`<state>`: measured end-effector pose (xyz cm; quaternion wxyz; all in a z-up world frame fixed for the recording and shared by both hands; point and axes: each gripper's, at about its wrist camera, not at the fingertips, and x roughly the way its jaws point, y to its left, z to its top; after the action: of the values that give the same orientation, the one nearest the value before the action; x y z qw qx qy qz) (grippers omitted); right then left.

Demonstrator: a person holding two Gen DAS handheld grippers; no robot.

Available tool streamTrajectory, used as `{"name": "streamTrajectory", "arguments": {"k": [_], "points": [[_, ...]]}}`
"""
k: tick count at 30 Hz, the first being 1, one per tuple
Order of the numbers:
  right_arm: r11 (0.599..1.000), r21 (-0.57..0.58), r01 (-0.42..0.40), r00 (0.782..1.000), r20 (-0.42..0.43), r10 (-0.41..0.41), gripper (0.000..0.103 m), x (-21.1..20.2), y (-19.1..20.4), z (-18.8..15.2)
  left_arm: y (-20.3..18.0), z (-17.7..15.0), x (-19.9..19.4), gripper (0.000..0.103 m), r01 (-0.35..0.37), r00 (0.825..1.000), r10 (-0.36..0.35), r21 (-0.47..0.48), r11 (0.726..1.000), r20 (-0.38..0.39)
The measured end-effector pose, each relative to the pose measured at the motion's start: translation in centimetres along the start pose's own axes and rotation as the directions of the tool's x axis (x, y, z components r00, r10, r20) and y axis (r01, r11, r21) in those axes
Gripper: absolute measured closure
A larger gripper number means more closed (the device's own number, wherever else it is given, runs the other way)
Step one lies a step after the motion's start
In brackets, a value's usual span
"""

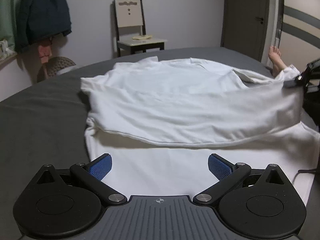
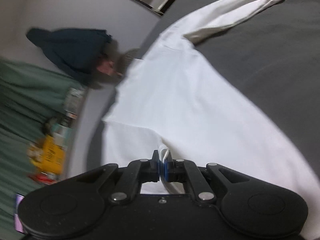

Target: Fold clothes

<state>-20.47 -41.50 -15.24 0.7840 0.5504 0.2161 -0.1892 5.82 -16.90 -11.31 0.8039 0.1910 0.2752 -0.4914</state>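
White shirt (image 1: 170,100) spread on grey bed (image 1: 40,110), near half doubled over. Right tongs (image 2: 163,167) clenched on hem fold, carrying edge across for fold. Left tongs (image 1: 160,168) released, empty, above lower layer, free for next pinch.

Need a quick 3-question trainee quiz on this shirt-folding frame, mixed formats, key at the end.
1. True or false: the left gripper has its jaws clamped on the white shirt.
2. What does the right gripper hold? A) the chair B) a fold of the white shirt C) nothing
3. Fill in: the shirt lies on a ____ bed sheet.

Key: 1 false, the jaws are open above the cloth; 2 B; 3 grey.
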Motion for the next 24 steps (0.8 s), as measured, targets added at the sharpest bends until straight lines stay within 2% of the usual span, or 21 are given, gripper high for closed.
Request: {"name": "streamTrajectory", "arguments": {"k": [2,4,10,13,15,17,18,20,21,24], "points": [[0.998,-0.026,0.052,0.999,0.018,-0.051,0.098,-0.1,-0.9,-0.1,-0.5,0.2,0.6,0.0,-0.013,1.0,0.013,0.039,0.999,0.009],[0.998,0.008,0.061,0.997,0.046,-0.062,0.098,-0.5,-1.6,0.1,-0.8,0.3,1.1,0.0,-0.053,0.999,0.052,0.072,0.996,0.017],[0.994,-0.016,0.11,0.993,0.032,-0.11,0.098,0.3,-2.1,0.2,1.0,0.7,2.3,0.0,-0.09,0.995,0.089,0.028,0.996,0.042],[0.992,-0.033,0.119,0.992,0.05,-0.117,0.098,0.4,-2.1,0.6,1.4,0.9,3.6,0.0,-0.171,0.985,0.169,0.116,0.978,0.029],[0.993,-0.037,0.112,0.992,0.067,-0.109,0.098,0.1,-1.9,1.1,1.4,1.2,4.6,0.0,-0.247,0.968,0.248,0.219,0.944,0.021],[0.994,-0.039,0.105,0.993,0.065,-0.103,0.098,0.0,-1.8,1.4,1.2,1.6,5.5,0.0,-0.323,0.942,0.335,0.33,0.887,0.022],[0.994,-0.042,0.104,0.993,0.059,-0.102,0.098,0.2,-1.7,1.5,1.3,1.9,5.9,0.0,-0.363,0.925,0.379,0.364,0.858,0.027],[0.994,-0.041,0.104,0.993,0.052,-0.102,0.098,0.3,-1.7,1.5,2.0,2.6,6.3,0.0,-0.426,0.895,0.444,0.385,0.819,0.045],[0.994,-0.037,0.103,0.994,0.049,-0.101,0.098,0.4,-1.7,1.5,2.3,3.0,6.6,0.0,-0.444,0.885,0.462,0.397,0.804,0.053],[0.996,-0.006,0.087,0.995,0.043,-0.087,0.098,0.3,-2.3,1.4,2.4,3.7,8.0,0.0,-0.447,0.879,0.472,0.467,0.763,0.07]]}}
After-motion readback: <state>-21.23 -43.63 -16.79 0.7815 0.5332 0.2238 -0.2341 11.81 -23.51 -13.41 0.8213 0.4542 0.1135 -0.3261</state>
